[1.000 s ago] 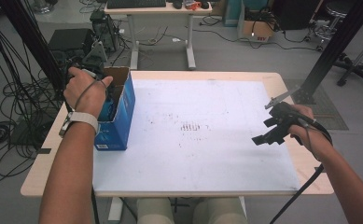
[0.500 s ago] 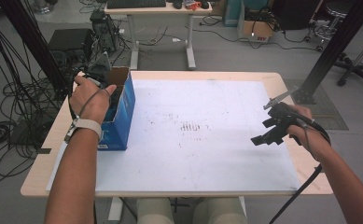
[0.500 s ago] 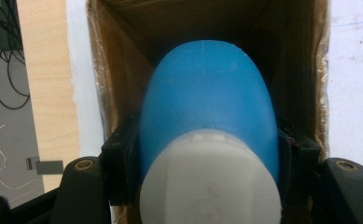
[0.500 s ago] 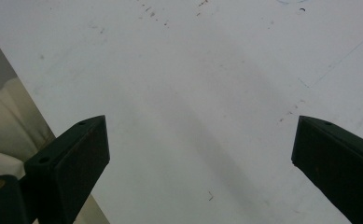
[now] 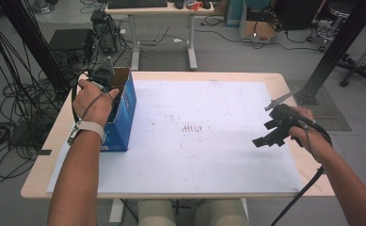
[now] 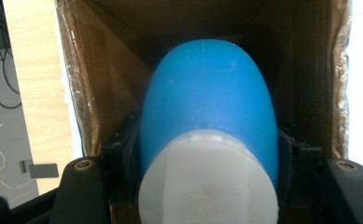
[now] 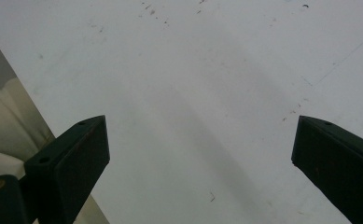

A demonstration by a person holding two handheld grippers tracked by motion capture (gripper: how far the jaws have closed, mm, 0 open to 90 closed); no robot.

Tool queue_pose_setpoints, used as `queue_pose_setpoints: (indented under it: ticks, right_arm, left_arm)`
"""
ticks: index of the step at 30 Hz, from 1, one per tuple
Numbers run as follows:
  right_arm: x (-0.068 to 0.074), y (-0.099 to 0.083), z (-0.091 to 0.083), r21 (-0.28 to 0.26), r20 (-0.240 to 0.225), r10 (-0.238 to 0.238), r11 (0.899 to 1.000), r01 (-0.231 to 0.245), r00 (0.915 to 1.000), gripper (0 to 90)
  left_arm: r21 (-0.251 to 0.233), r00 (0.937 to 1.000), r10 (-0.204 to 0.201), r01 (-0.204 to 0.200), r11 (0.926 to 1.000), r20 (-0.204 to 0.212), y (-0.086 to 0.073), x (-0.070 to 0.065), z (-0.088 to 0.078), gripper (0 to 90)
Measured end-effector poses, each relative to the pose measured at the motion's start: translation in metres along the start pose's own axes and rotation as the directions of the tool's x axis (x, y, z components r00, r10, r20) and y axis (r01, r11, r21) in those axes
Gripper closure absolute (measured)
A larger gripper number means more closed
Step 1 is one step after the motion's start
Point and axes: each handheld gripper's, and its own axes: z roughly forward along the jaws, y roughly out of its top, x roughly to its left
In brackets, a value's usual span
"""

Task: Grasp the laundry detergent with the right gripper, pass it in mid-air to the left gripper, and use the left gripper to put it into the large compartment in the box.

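Left gripper (image 5: 106,82) pointed down into the open blue carton (image 5: 122,117) at the worktop's (image 5: 274,80) left edge, jaws clamped on a blue bottle (image 6: 209,112), white cap toward camera, presumably for packing. Right gripper (image 5: 268,137) idle over the white sheet (image 5: 204,141), jaws wide, empty.

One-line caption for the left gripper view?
Left gripper clamps a blue bottle with white cap inside an open cardboard box.

Spread jaws above white sheet (image 7: 193,93)

Grey floor (image 5: 227,52) strewn with cables (image 5: 2,132) — a desk (image 5: 157,9) behind.
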Motion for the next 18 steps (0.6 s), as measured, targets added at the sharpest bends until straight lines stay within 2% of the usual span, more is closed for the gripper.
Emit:
queue_pose_setpoints:
  ticks: [14,18]
  right_arm:
    - [-0.0007,-0.0014,0.0005,-0.009,0.002,-0.017,1.0,0.017,0.9999,4.0]
    - [0.001,-0.0022,-0.0005,-0.005,0.004,-0.004,1.0,0.004,1.0,4.0]
  left_arm:
    - [0.009,0.9999,-0.006,0.006,0.9999,0.013,0.001,0.0008,0.0006,37.2]
    - [0.016,0.9998,-0.009,0.009,0.9998,0.017,0.0009,0.0008,0.0004,37.1]
